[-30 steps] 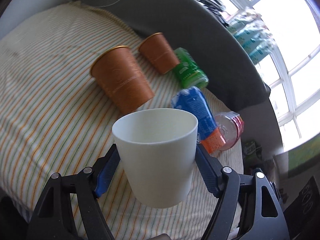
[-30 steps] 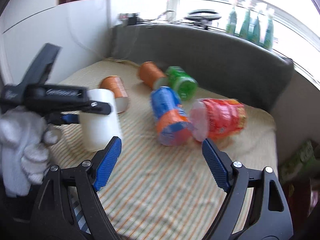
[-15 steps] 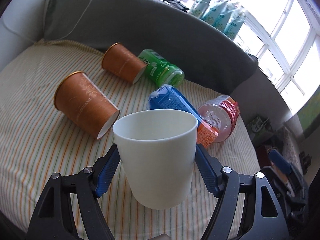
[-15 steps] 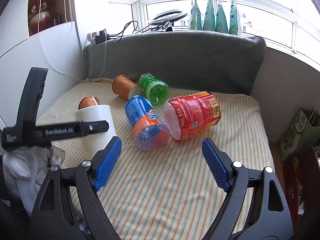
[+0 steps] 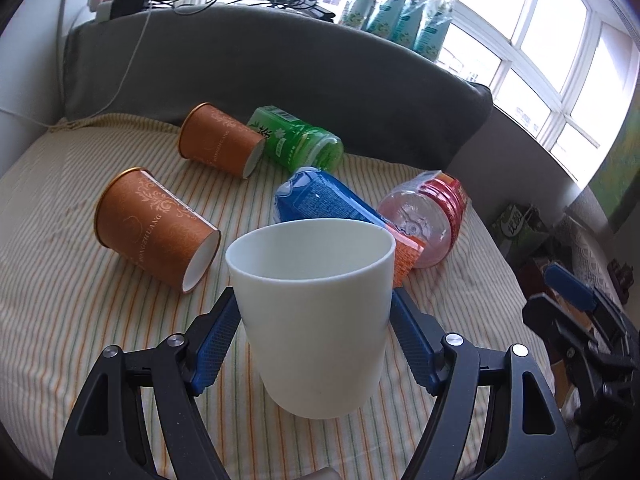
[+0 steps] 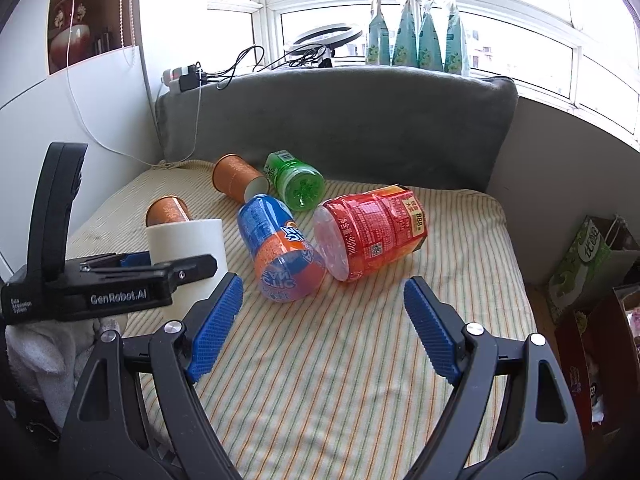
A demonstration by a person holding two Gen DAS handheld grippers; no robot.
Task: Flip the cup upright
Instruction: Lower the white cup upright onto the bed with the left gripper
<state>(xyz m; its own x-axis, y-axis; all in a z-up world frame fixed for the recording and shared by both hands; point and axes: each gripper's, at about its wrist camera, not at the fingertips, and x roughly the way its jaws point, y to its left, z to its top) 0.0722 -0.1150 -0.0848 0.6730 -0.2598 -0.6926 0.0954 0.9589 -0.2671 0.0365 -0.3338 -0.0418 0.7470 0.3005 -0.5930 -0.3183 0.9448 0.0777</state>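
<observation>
My left gripper (image 5: 316, 338) is shut on a white cup (image 5: 314, 316), mouth up, just above or on the striped cloth; I cannot tell which. In the right wrist view the white cup (image 6: 188, 248) stands upright at the left, held by the left gripper (image 6: 120, 280). Two orange paper cups lie on their sides: one near (image 5: 156, 228), one farther back (image 5: 220, 144). My right gripper (image 6: 320, 328) is open and empty over the cloth's front part.
A green bottle (image 5: 296, 140), a blue and orange bottle (image 6: 276, 252) and a red-labelled bottle (image 6: 372, 236) lie on the striped cloth (image 6: 360, 400). A grey cushion (image 6: 340, 120) stands behind. Boxes and bags (image 6: 592, 264) stand past the right edge.
The left gripper has levelled out with the white cup, which now sits upright and lower toward the cloth. The right gripper has pulled back and raised its view.
</observation>
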